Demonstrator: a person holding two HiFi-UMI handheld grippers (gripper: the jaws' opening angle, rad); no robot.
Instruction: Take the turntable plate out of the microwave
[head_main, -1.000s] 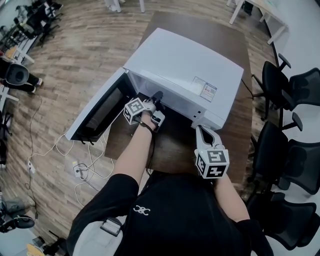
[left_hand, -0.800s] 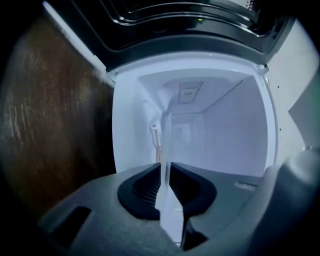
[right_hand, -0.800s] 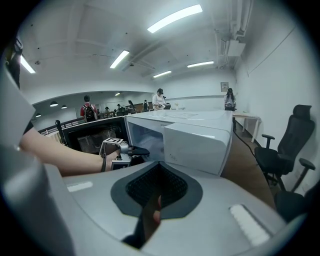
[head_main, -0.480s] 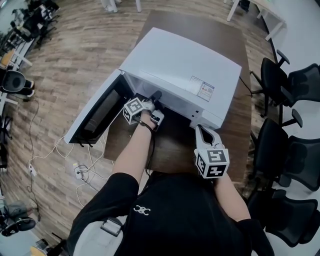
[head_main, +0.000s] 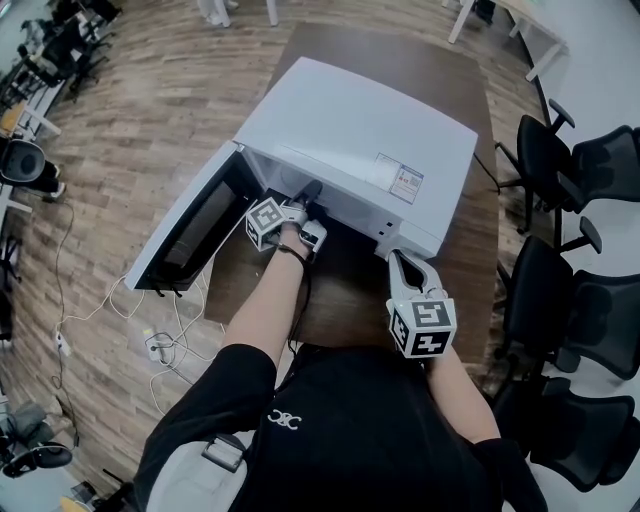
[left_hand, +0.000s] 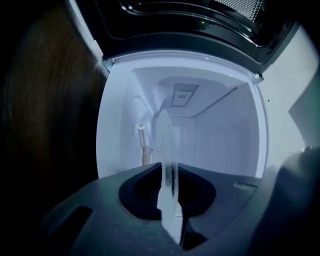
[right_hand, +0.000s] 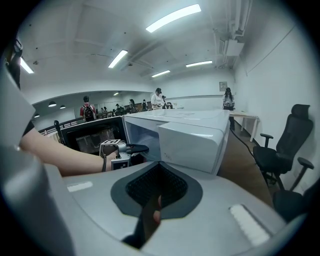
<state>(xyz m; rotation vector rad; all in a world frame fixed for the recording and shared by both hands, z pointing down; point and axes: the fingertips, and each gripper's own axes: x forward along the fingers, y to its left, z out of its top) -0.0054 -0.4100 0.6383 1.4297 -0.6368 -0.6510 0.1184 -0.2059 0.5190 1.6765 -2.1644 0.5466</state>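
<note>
Left gripper (head_main: 312, 190) jaws narrowed, closing on clear glass turntable plate (left_hand: 165, 150), dark wooden worktop (head_main: 350, 285), plank floor (head_main: 150, 110), plate edge-on, long axis running into white microwave (head_main: 360, 130), right gripper (head_main: 395, 258) jaws together

The dark brown wooden worktop (head_main: 350, 285) carries one white microwave (head_main: 350, 130), set at an angle, its door swung open past the worktop's left edge. The worktop stands on a plank floor (head_main: 150, 120), where white cables (head_main: 160, 342) lie at the left.

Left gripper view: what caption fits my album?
Left gripper closing its jaws on the glass turntable plate inside the open white microwave.
</note>
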